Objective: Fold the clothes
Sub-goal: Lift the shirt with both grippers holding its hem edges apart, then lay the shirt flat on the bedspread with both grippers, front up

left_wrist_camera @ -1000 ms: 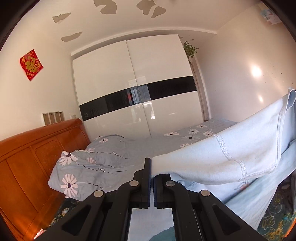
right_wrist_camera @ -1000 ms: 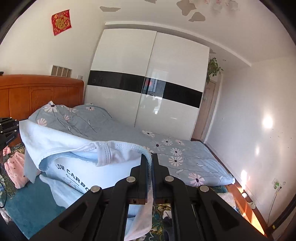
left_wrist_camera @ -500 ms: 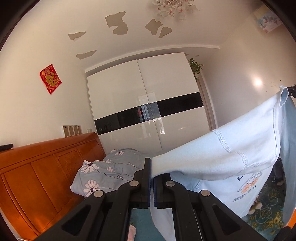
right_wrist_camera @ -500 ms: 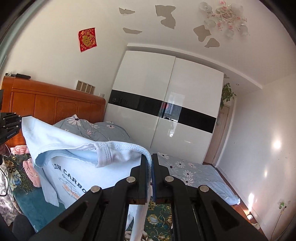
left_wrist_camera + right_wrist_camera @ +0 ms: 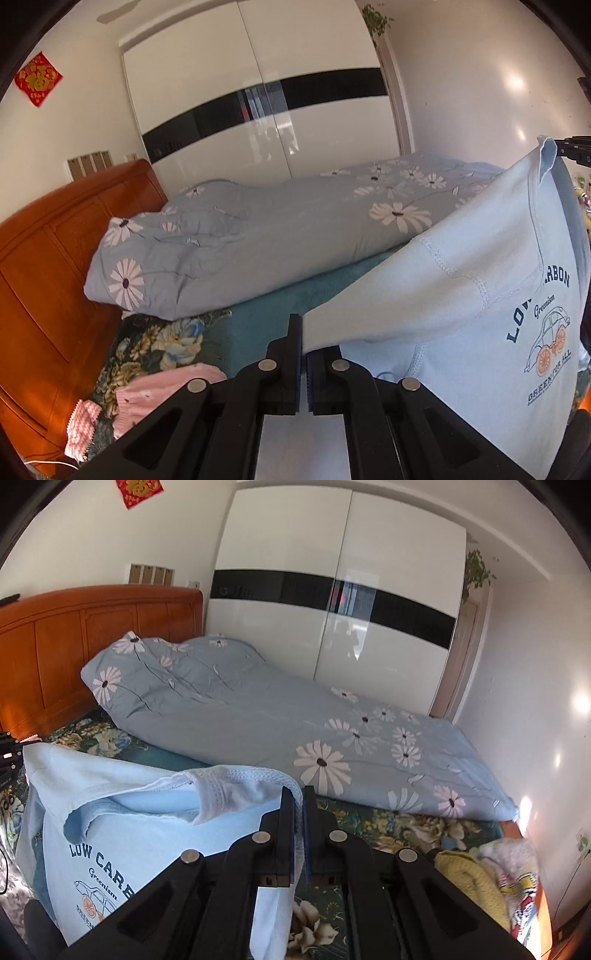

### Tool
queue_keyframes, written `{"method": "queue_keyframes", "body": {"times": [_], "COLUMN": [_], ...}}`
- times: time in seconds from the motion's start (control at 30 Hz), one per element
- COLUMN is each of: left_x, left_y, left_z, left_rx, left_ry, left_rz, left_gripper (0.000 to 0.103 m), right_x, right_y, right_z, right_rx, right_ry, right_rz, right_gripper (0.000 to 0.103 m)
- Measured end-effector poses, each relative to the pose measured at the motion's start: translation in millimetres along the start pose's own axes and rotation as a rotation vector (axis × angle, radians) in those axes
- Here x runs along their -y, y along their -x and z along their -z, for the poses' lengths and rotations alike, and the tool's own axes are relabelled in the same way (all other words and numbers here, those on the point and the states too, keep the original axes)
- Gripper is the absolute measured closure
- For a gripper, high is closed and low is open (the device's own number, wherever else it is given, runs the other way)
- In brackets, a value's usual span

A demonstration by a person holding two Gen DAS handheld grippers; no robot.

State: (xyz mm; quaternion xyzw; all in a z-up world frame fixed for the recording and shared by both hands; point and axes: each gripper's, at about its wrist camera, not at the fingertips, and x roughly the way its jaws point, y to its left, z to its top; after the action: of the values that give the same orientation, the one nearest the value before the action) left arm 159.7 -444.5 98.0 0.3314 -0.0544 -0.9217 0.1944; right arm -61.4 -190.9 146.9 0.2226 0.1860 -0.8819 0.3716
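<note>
Above the bed's teal blanket (image 5: 280, 295), both claws, left (image 5: 303, 325) and right (image 5: 298, 794), clamp the pale-blue printed cotton T-shirt (image 5: 498, 295), now lowered from its high lift, ready for laying flat.

Wooden-headboard bed (image 5: 66, 635) — teal floral sheet (image 5: 258, 314), grey daisy duvet (image 5: 258, 723), pink (image 5: 155, 395) and yellow garments (image 5: 476, 882) on it

Bedroom. White sliding wardrobe (image 5: 332, 602) with a black glossy band fills the far wall. Orange-brown wooden headboard (image 5: 85, 642) at left. Bed carries a grey-blue duvet (image 5: 280, 731) with white daisies, over a dark floral sheet (image 5: 155, 343) and teal blanket (image 5: 325, 291). White walls (image 5: 535, 664) with bright sun spots on the right. Red paper ornament (image 5: 37, 78) on the wall above the headboard. Green plant (image 5: 478, 572) atop the wardrobe's right corner.
</note>
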Motion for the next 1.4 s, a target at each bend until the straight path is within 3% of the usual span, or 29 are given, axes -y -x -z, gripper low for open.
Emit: {"method": "queue_keyframes", "body": {"times": [0.13, 0.27, 0.43, 0.6, 0.9, 1.03, 1.1, 1.17, 1.23, 1.4], "left_x": [12.5, 13.6, 9.0, 0.6, 2.7, 11.9, 17.1, 22.4, 27.6, 69.8], "left_y": [-115.9, -209.6, -289.3, -338.7, -342.2, -317.2, -303.7, -290.2, -276.7, -278.9], "left_z": [23.0, 38.4, 48.9, 56.1, 59.6, 53.3, 49.8, 46.2, 42.6, 33.7], "left_rx": [-0.169, -0.291, -0.381, -0.462, -0.451, -0.408, -0.387, -0.366, -0.343, -0.319], "left_ry": [0.040, 0.092, 0.123, 0.151, 0.094, -0.066, -0.153, -0.240, -0.327, -0.559], "left_rz": [0.013, 0.025, 0.040, 0.081, 0.133, 0.128, 0.121, 0.114, 0.107, 0.185], "left_gripper": [0.101, 0.101, 0.101, 0.101, 0.097, 0.097, 0.096, 0.083, 0.060, 0.054], "right_x": [0.9, 1.1, 1.2, -1.5, -3.2, -2.2, 0.2, 5.2, 9.8, 12.0], "right_y": [-111.8, -196.4, -300.0, -363.2, -386.7, -377.1, -369.1, -359.2, -349.9, -341.6], "right_z": [25.2, 43.8, 66.5, 84.7, 107.9, 105.2, 102.2, 98.7, 95.6, 93.4], "right_rx": [-0.154, -0.260, -0.388, -0.480, -0.518, -0.515, -0.516, -0.515, -0.520, -0.540], "right_ry": [-0.044, -0.037, -0.029, -0.026, -0.027, -0.005, 0.014, 0.020, 0.023, 0.028], "right_rz": [-0.020, -0.017, -0.016, -0.041, -0.066, -0.074, -0.066, -0.064, -0.074, -0.083], "right_gripper": [0.100, 0.100, 0.100, 0.100, 0.100, 0.098, 0.086, 0.078, 0.077, 0.072]}}
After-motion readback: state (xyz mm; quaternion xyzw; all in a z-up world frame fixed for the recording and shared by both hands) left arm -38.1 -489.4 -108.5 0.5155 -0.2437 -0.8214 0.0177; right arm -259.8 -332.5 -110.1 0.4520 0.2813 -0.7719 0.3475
